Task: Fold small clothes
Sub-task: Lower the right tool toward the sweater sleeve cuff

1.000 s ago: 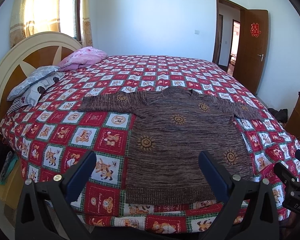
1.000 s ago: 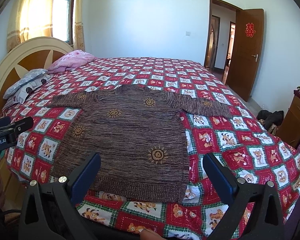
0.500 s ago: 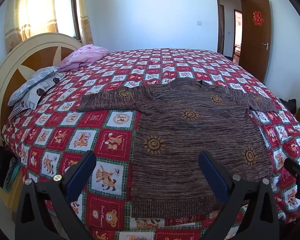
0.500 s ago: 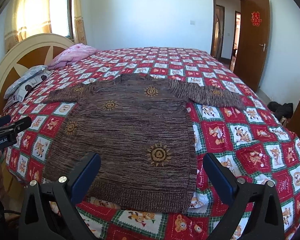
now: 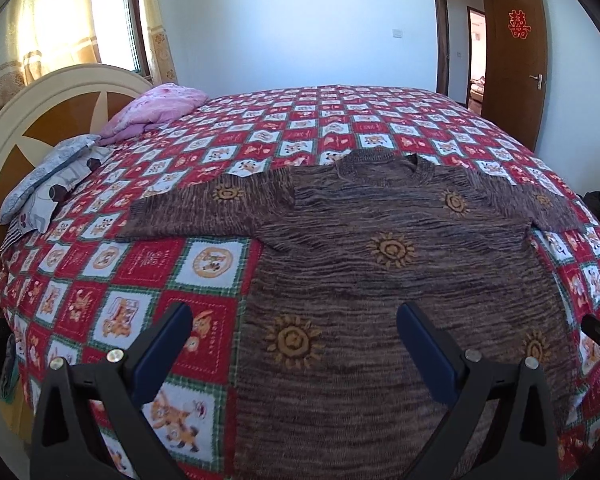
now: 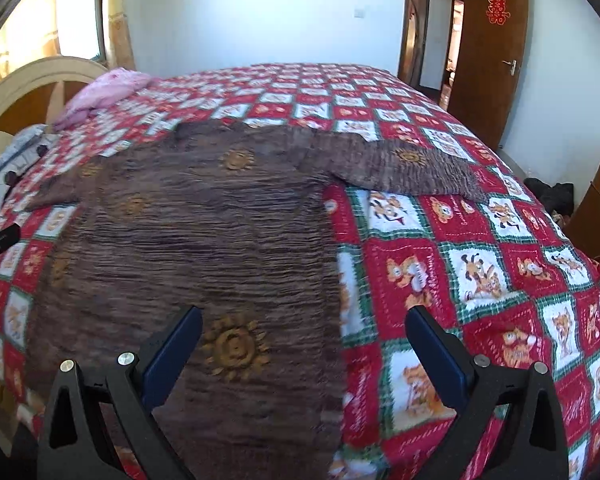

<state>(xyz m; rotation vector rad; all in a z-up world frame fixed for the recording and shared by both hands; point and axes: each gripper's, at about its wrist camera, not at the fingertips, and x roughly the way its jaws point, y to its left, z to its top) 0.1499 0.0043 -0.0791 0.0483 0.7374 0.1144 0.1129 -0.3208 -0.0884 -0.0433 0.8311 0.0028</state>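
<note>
Two handheld grippers hover over the near edge of a bed (image 5: 340, 120) where a brown knitted sweater (image 5: 380, 272) with orange sun motifs lies spread flat, front up, both sleeves stretched out to the sides on a red, white and green cartoon-print bedspread (image 6: 480, 264). On the left wrist view, the left gripper (image 5: 294, 344) hangs with its blue-padded fingers spread wide and nothing between them, poised above the garment's lower left part, one finger over the bedspread and the other over the knit. On the right wrist view, the right gripper (image 6: 302, 344) is likewise wide apart and empty-handed, straddling the sweater's right side edge near the hem, its left finger above the wool and its right finger above the checkered cover. Neither tool touches the cloth. At the head of the bed, beside the cream and wood headboard (image 5: 40, 120), a pink folded quilt (image 5: 156, 108) and a grey patterned pillow (image 5: 48, 184) rest well apart from the sweater. A brown door (image 5: 516, 64) bearing a red paper emblem stands open at the far right of the room.
</note>
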